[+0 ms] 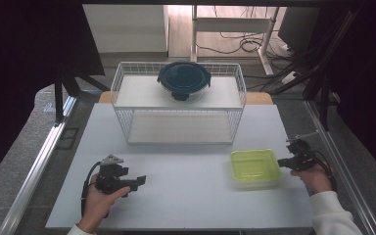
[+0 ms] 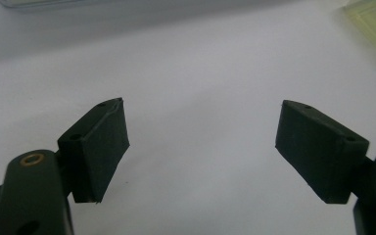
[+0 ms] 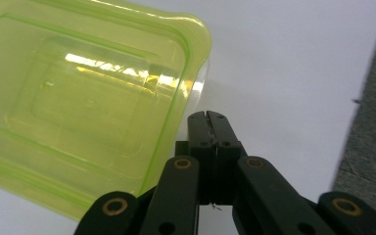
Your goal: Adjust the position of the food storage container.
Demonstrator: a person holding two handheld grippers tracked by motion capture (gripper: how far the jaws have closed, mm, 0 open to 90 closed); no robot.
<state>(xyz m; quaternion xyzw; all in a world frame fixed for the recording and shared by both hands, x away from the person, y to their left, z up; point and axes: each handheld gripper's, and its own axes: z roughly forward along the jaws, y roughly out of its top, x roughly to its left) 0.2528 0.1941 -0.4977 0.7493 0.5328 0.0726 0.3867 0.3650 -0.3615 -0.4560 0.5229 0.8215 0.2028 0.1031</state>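
A square container with a yellow-green lid (image 1: 255,166) (image 3: 83,103) sits on the white table at the front right. My right gripper (image 1: 280,162) (image 3: 209,116) is beside its right edge, jaws shut together with nothing between them. My left gripper (image 1: 140,180) (image 2: 200,147) rests low over the table at the front left, jaws wide open and empty, pointing right; a corner of the yellow-green container (image 2: 374,22) is far off ahead of it. A round glass bowl with a dark blue lid (image 1: 184,80) stands on top of the white wire rack (image 1: 127,78).
The wire rack takes up the back middle of the table (image 1: 186,186) and has a lower shelf (image 1: 176,129). A metal rail (image 1: 39,161) runs along the left side. Grey floor lies beyond the table's right edge (image 3: 372,122). Bare white tabletop lies between the two grippers.
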